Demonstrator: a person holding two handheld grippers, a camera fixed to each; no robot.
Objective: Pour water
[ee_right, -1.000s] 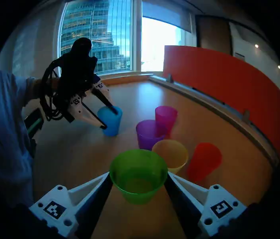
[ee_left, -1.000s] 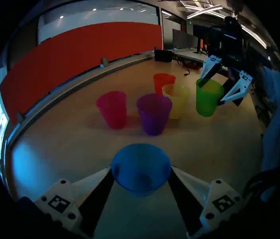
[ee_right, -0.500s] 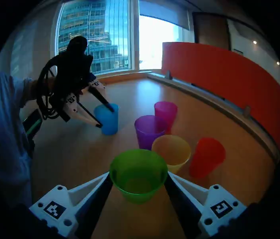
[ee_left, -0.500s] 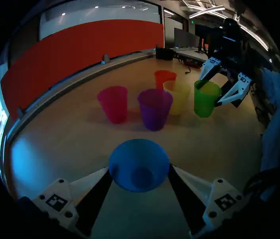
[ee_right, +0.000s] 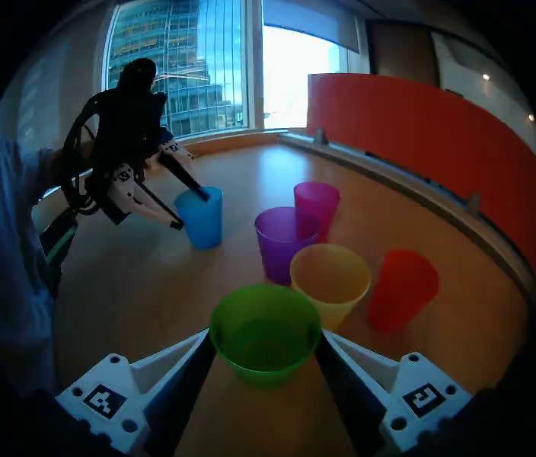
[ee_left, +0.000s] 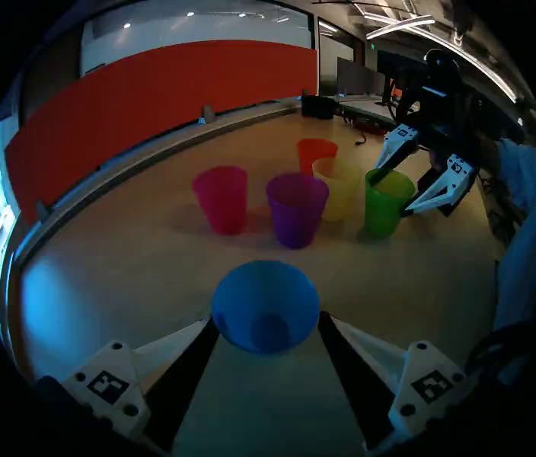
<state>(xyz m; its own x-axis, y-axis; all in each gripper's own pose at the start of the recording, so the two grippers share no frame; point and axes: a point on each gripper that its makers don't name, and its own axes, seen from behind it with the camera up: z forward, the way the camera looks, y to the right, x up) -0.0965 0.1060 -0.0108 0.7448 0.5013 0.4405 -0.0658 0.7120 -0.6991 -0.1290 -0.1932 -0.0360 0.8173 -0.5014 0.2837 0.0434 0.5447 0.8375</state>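
The left gripper (ee_left: 266, 320) is clamping a blue cup (ee_left: 266, 301), one white finger pressing on each side of its wall just under the rim. The cup is standing upright, mouth up, its long axis running vertically. It is sitting low over the near part of the pale wooden tabletop (ee_left: 131, 259), well apart from the other cups; whether its base is touching the wood cannot be told.

The right gripper (ee_right: 264, 335) is squeezing a green cup (ee_right: 266, 346) the same way, both fingers bearing on its sides. This cup is also pointing mouth up, and it is sitting just beside a yellow cup (ee_right: 330, 282).

All the cups are showing as smooth, slightly see-through plastic, round at the rim and tapering toward the base. A purple cup (ee_right: 282, 244), a pink cup (ee_right: 316, 209) and an orange-red cup (ee_right: 401, 289) are standing upright in the same cluster, the yellow one overlapping the purple.

A long red partition (ee_left: 154, 91) is running along the table's far edge.
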